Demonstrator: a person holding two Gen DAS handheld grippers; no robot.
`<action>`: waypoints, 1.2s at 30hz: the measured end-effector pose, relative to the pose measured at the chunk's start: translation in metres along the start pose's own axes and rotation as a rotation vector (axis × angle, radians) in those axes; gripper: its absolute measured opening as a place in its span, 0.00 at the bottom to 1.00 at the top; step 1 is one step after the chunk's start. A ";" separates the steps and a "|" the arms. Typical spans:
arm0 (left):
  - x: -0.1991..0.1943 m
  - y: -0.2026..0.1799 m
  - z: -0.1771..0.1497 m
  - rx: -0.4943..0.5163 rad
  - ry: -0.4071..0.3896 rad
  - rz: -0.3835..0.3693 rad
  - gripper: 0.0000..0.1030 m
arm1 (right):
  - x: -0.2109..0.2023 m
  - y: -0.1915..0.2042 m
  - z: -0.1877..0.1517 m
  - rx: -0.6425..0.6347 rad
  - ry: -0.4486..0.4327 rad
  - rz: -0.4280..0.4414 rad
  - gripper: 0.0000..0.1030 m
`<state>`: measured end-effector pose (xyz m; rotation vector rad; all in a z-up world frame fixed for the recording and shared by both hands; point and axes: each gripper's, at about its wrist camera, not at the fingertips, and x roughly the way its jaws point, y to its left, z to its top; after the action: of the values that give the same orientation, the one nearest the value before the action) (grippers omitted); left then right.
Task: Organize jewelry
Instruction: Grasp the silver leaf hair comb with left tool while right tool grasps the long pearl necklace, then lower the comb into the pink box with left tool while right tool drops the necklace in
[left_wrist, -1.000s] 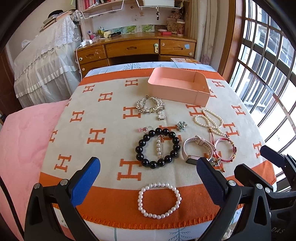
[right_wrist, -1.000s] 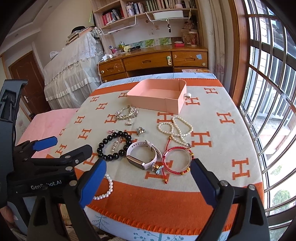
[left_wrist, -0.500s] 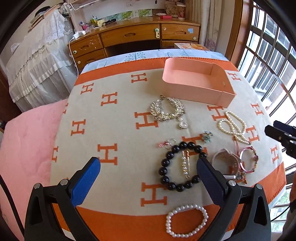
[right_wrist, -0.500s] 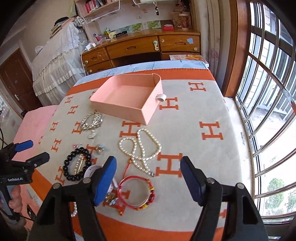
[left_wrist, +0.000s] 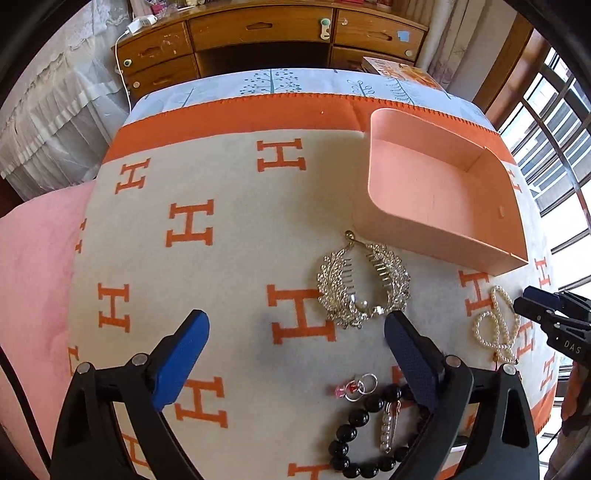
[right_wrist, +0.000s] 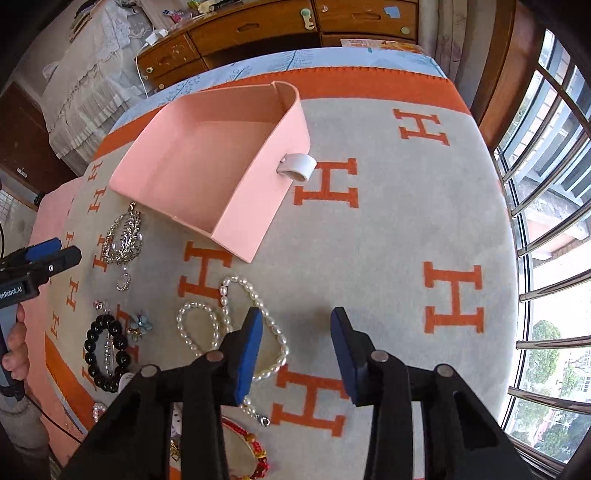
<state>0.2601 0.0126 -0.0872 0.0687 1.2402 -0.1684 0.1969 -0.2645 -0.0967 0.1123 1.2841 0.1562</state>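
An empty pink box (left_wrist: 436, 192) stands at the far right of the blanket; it also shows in the right wrist view (right_wrist: 207, 162). My left gripper (left_wrist: 295, 336) is open and empty, hovering just left of a silver leaf hair comb (left_wrist: 364, 286). A black bead bracelet (left_wrist: 365, 439) with a pearl pin (left_wrist: 389, 428) inside lies under its right finger. My right gripper (right_wrist: 297, 332) is open and empty, its left finger over a pearl necklace (right_wrist: 240, 325). A red bracelet (right_wrist: 251, 450) lies below it.
The jewelry lies on an orange-and-cream H-pattern blanket (left_wrist: 221, 184). A small ring charm (left_wrist: 354, 386) and a blue flower brooch (right_wrist: 140, 325) lie near the black beads. A wooden desk (left_wrist: 258, 33) stands behind, a barred window (right_wrist: 546, 221) to the right.
Both grippers have moved forward over the blanket toward the box. The left now hovers by the silver comb, the right over the pearl necklace. Both stay open.
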 end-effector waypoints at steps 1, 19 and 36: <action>0.002 -0.002 0.003 0.007 0.000 0.000 0.92 | 0.001 0.004 0.000 -0.021 -0.002 -0.009 0.37; 0.046 -0.013 0.028 -0.017 0.136 0.021 0.65 | 0.003 0.034 -0.008 -0.215 0.025 -0.091 0.05; 0.036 -0.015 0.023 -0.052 0.155 0.025 0.24 | -0.071 0.040 0.007 -0.116 -0.140 0.095 0.05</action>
<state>0.2903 -0.0092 -0.1133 0.0532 1.3968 -0.1103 0.1822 -0.2378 -0.0209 0.0837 1.1276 0.2986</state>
